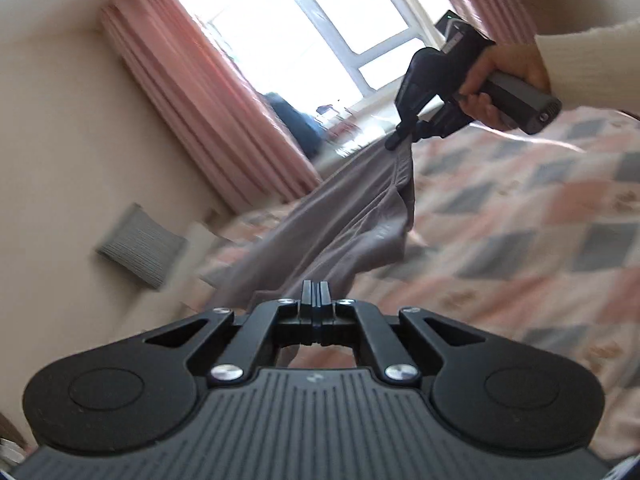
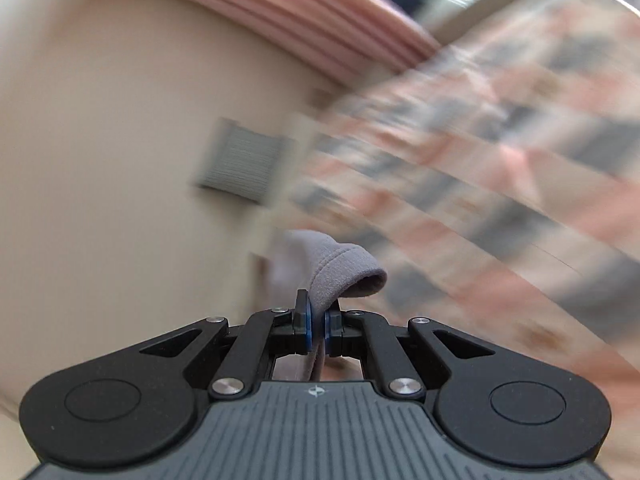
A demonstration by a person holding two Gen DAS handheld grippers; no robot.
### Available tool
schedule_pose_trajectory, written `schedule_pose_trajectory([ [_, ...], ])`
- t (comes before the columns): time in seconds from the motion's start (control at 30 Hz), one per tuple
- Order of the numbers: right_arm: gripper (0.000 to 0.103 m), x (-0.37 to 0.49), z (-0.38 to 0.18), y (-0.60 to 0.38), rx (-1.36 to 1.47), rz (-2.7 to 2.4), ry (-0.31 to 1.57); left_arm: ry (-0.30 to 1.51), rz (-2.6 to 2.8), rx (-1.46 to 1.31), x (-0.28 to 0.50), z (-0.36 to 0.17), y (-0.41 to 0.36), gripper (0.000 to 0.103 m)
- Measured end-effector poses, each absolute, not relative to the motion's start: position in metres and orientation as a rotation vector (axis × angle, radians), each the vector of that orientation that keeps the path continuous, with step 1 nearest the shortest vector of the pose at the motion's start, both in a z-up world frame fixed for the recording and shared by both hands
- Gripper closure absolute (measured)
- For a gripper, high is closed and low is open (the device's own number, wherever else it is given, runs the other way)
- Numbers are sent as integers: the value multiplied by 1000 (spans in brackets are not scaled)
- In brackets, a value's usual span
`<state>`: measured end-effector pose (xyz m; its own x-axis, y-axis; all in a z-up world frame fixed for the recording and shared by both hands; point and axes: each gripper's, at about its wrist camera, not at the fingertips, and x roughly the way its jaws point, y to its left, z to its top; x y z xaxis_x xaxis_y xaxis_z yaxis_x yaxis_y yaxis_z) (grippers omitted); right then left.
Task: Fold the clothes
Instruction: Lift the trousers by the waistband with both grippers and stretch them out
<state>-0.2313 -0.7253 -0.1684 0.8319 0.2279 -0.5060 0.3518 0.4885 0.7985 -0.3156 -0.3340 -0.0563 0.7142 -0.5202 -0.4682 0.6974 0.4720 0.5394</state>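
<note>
While both tongs pinch the grey garment (image 1: 340, 216), stretched between left tongs (image 1: 316, 296) and right tongs (image 1: 402, 136) above the bed (image 1: 520, 208), the risk is slippage: the right tongs' hold is a thin hem (view blurred).

Home bedroom: patterned bedspread (image 1: 520, 208), pink curtains (image 1: 192, 92), window (image 1: 320, 20).

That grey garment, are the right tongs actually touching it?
Touching. The right wrist view shows the right tongs shut on a hemmed fold of the grey garment, cloth pinched between the blue pads.
</note>
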Motion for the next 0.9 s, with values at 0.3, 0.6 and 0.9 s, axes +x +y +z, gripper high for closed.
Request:
schedule_pose_trajectory([
  [0.3, 94, -400, -417, -733, 1174, -437, 998, 751, -911, 925, -387, -319, -353, 97],
  [0.6, 53, -375, -414, -743, 1094, -336, 911, 404, -1036, 1158, -426, -398, -388, 68],
  [0.9, 69, -369, -425, -755, 1091, -328, 911, 83, -1135, 1386, -394, -459, -403, 99],
])
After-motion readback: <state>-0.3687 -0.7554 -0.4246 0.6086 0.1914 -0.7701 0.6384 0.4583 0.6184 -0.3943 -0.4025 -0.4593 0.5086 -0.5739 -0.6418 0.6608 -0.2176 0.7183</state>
